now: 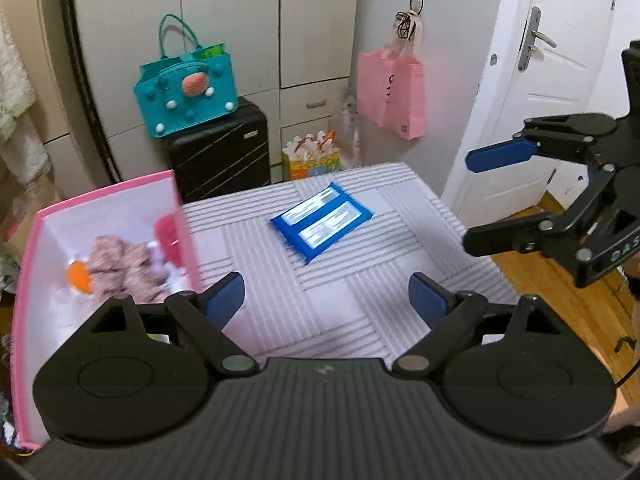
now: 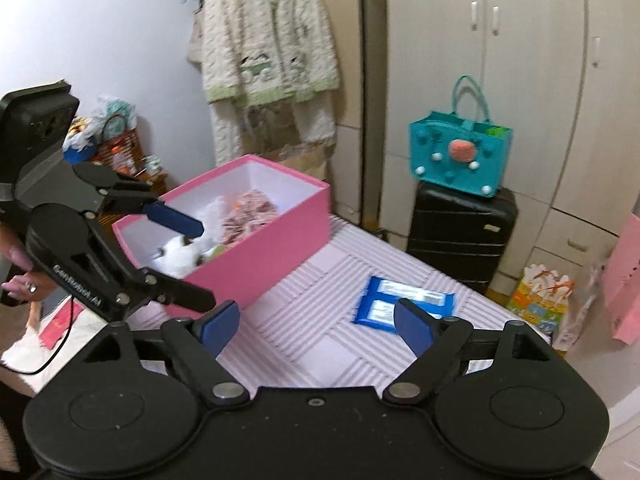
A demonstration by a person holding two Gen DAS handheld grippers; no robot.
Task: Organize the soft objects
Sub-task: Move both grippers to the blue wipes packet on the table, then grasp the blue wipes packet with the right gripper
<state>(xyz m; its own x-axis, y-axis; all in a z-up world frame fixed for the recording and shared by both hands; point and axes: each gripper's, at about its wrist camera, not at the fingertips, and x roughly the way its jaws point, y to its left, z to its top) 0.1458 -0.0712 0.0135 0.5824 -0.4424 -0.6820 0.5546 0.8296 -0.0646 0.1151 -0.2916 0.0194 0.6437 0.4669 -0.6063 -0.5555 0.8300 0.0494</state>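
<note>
A blue wipes pack [image 1: 322,222] [image 2: 382,300] lies flat on the ribbed white mat [image 1: 352,312], nothing touching it. At the mat's left stands an open pink box [image 1: 108,190] [image 2: 260,252] holding a pinkish fabric bundle [image 1: 120,264] [image 2: 248,216], an orange piece [image 1: 78,276] and a white plush [image 2: 180,256]. My left gripper [image 1: 326,300] [image 2: 202,264] is open and empty beside the box, short of the pack. My right gripper [image 2: 316,326] [image 1: 468,200] is open and empty, right of the pack.
A teal tote [image 1: 186,88] sits on a black suitcase [image 1: 218,152] behind the table. A pink paper bag [image 1: 394,92] hangs on the cabinet, with a gift bag [image 1: 312,158] below. A white door [image 1: 540,80] and wood floor [image 1: 560,280] lie right. A cardigan [image 2: 272,40] hangs behind the box.
</note>
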